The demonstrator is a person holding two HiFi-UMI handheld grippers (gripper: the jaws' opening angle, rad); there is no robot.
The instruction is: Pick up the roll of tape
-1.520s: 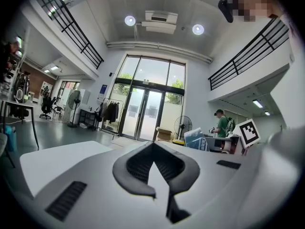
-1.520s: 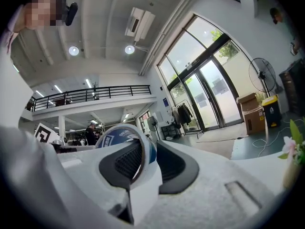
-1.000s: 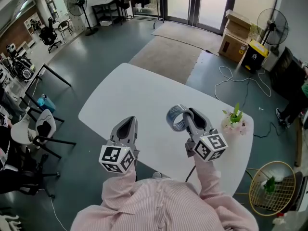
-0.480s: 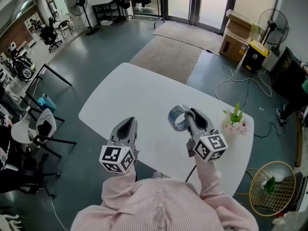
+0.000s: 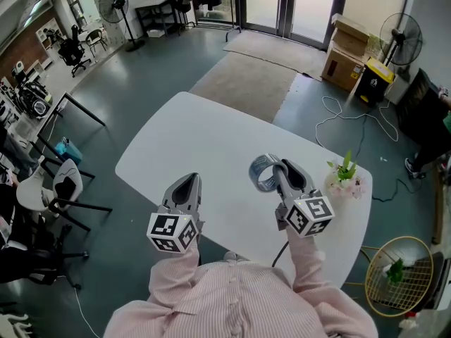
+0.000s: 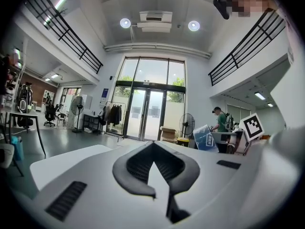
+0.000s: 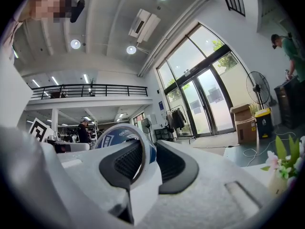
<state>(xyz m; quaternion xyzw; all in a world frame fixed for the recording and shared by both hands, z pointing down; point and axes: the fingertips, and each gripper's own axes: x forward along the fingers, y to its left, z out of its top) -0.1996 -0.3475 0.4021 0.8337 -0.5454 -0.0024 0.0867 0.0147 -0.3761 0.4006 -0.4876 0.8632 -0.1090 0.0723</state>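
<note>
A white desk [image 5: 197, 139] fills mid-frame. At lower right, a wire basket [image 5: 398, 273] on the floor holds a green plant. The left gripper [image 5: 184, 183], lower centre, has its jaws closed together, empty. The right gripper's [image 5: 271, 169] jaws clamp the roll of tape [image 5: 259, 174], right of centre. A small pot [image 5: 343, 186] at the desk's right edge holds flowers.

We're looking down on a white, round-cornered bench [image 5: 190, 139] standing on a grey floor [image 5: 141, 69]. At its right edge sits a small pot of green leaves and pink flowers [image 5: 343, 176]. Beyond the bench a beige rug [image 5: 246, 83] runs up to glass doors [image 5: 289, 5]. Brown cardboard boxes [image 5: 345, 55] stand beside a black standing fan [image 5: 400, 39], and a white cable [image 5: 349, 122] loops across the floor.
</note>
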